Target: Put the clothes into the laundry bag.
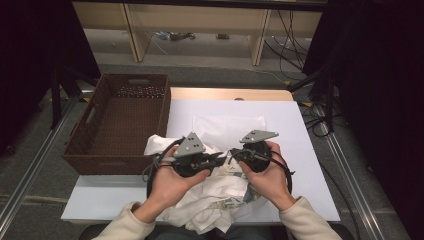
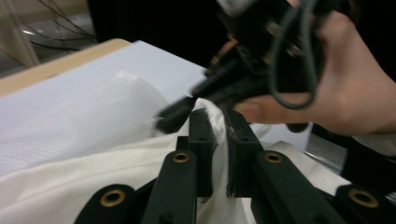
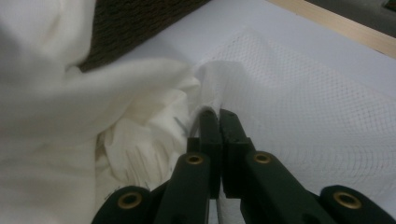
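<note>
A person is working a crumpled white garment [image 1: 210,197] at the near edge of the table [image 1: 300,150], beside a brown wicker basket [image 1: 120,125]. The left gripper [image 2: 218,122] is pinching a ridge of the cloth between its jaws; the right gripper [image 3: 218,122] is clamping a neighbouring fold. Step in hand, apparently: gripping the fabric for spreading. The next move is calling for drawing both grips apart without slipping.

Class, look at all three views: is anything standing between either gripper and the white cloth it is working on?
Nothing visible does. The left gripper is shut on a fold of the white cloth, and the right gripper is pinched shut on its edge. Each already has the fabric directly between its jaws.
</note>
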The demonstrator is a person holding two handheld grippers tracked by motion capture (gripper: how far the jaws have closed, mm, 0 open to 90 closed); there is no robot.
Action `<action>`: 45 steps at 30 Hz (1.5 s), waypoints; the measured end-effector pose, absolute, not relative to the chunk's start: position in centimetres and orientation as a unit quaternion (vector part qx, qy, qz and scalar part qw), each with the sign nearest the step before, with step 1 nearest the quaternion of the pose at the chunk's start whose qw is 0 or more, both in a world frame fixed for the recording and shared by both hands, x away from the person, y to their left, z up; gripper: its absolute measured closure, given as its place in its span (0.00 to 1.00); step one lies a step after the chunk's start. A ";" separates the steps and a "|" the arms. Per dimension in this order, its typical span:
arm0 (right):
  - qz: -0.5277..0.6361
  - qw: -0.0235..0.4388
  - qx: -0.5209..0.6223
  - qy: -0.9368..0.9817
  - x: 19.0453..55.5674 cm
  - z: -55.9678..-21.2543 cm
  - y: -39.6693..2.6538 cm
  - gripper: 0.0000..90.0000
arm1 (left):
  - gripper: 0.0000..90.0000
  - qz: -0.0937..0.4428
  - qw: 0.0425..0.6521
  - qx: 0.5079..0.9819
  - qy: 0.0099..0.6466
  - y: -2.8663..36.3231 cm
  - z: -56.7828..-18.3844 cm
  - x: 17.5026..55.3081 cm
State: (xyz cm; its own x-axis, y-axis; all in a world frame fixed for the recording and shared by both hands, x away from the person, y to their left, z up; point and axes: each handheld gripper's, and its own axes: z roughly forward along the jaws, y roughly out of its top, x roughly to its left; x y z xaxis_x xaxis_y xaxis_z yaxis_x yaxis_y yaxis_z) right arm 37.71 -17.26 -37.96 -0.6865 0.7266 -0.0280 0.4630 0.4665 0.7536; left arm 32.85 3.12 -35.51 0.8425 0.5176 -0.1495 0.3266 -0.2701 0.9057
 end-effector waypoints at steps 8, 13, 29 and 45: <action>0.378 0.173 0.359 0.836 37.8 -37.8 -17.5 1.00 | 0.87 0.073 0.515 0.817 0.247 -0.1 -38.6 33.0; 0.378 0.172 0.355 0.838 37.8 -37.8 -17.6 1.00 | 0.86 0.061 0.504 0.824 0.253 -0.3 -40.5 33.7; 0.374 0.167 0.363 0.837 37.8 -38.0 -17.6 1.00 | 0.37 0.114 0.501 0.825 0.234 2.1 -37.1 31.8; 0.370 0.164 0.364 0.839 37.8 -38.1 -17.4 1.00 | 0.26 0.266 0.435 0.766 0.391 13.8 -37.1 37.4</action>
State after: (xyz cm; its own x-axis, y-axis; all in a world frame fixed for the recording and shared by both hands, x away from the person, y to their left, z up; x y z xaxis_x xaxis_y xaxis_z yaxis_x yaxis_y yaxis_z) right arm 37.83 -17.43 -38.08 -0.6812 0.7321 -0.0053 0.4896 0.4609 0.7401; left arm 37.45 13.81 -37.14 0.5527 0.8306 0.0688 0.3675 -0.3170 0.8743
